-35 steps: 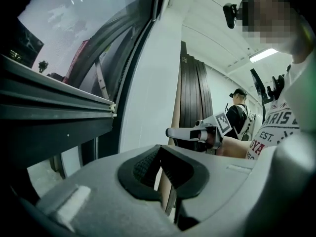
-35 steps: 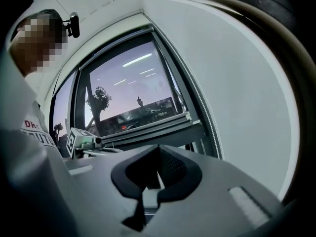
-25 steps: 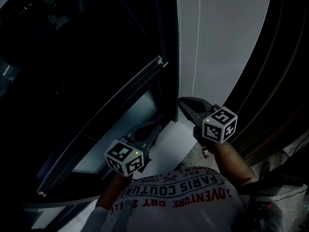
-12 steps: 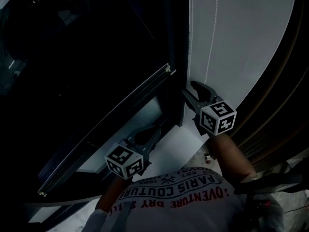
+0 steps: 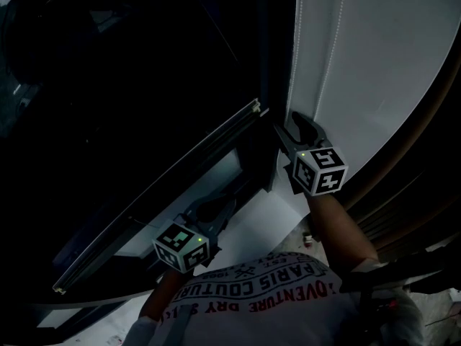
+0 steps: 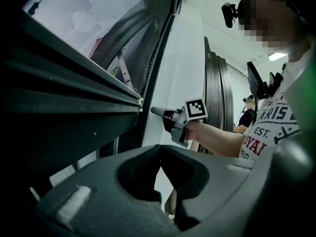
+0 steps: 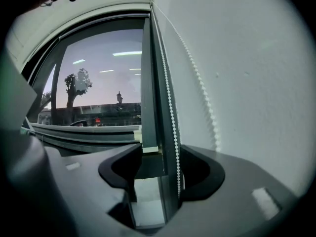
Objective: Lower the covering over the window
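The right gripper [image 5: 292,127] is reaching level toward the dark upright window frame post [image 7: 158,107] where it meets the plain white wall [image 5: 382,63]. Its jaws have just been opening and are now standing released, wide apart. One strand of the white bead chain [image 7: 173,132] is hanging between them, close to the jaw at three o'clock, and neither pad is pressing on it. The chain's second strand is running up the wall toward one o'clock, outside the jaws.

The left gripper [image 6: 159,154] is staying low at seven o'clock of the right one in the head view, clenched with its tips meeting and nothing between them. It is pointing slightly down along the window, with the right gripper showing at twelve o'clock just past its tips.

The dark mesh roller shade [image 6: 74,19] is covering the upper part of the glass. Its grey bottom rail [image 5: 166,193] is hanging partway down, above the pale window sill [image 5: 266,222], with its end lying at nine o'clock of the right gripper, just beside the frame post. The person's white printed T-shirt [image 5: 259,294] is filling the bottom of the head view.
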Demonstrator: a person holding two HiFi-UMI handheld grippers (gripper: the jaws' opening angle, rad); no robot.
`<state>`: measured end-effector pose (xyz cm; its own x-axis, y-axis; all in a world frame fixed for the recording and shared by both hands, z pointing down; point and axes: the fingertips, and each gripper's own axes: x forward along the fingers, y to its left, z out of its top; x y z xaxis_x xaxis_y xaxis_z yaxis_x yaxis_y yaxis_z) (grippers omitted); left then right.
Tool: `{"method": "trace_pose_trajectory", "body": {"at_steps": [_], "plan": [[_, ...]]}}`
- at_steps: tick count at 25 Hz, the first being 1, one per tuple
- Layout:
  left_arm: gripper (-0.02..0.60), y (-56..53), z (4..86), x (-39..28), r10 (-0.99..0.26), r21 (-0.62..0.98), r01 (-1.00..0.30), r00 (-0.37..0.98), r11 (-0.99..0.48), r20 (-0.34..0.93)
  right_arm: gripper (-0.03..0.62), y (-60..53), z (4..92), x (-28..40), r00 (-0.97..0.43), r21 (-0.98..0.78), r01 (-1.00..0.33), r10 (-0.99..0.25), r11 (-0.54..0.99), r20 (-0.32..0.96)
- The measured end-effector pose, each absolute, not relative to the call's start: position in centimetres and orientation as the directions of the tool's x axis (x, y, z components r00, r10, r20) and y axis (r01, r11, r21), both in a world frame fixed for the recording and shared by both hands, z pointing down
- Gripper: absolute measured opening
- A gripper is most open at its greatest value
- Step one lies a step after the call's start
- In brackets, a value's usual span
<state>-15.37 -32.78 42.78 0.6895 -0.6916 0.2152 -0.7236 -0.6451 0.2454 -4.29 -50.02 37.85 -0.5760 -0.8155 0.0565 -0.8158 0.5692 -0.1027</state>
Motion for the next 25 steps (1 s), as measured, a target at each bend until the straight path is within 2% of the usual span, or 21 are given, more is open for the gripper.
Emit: {"method": "trace_pose_trajectory", "body": {"at_steps": [20, 22, 25], "plan": [[0.002, -32.6, 42.7, -15.9, -0.698, 0.247, -0.729, 0.684, -0.638, 0.213, 0.218, -51.2, 38.4, -4.6, -0.557, -0.097, -0.829, -0.827, 0.55, 0.078], [0.002, -32.7, 42.7, -15.9, -0.698, 0.249, -0.728, 0.684, -0.638, 0.213, 0.195, -51.5, 38.7, -4.6, -0.556, -0.098, -0.83, -0.827, 0.549, 0.083], [0.002, -32.7, 42.8, -15.9, -0.698, 0.249, -0.729, 0.684, -0.638, 0.214, 0.069, -51.8, 39.3, -4.2, -0.552, -0.11, -0.833, -0.83, 0.543, 0.082]]}}
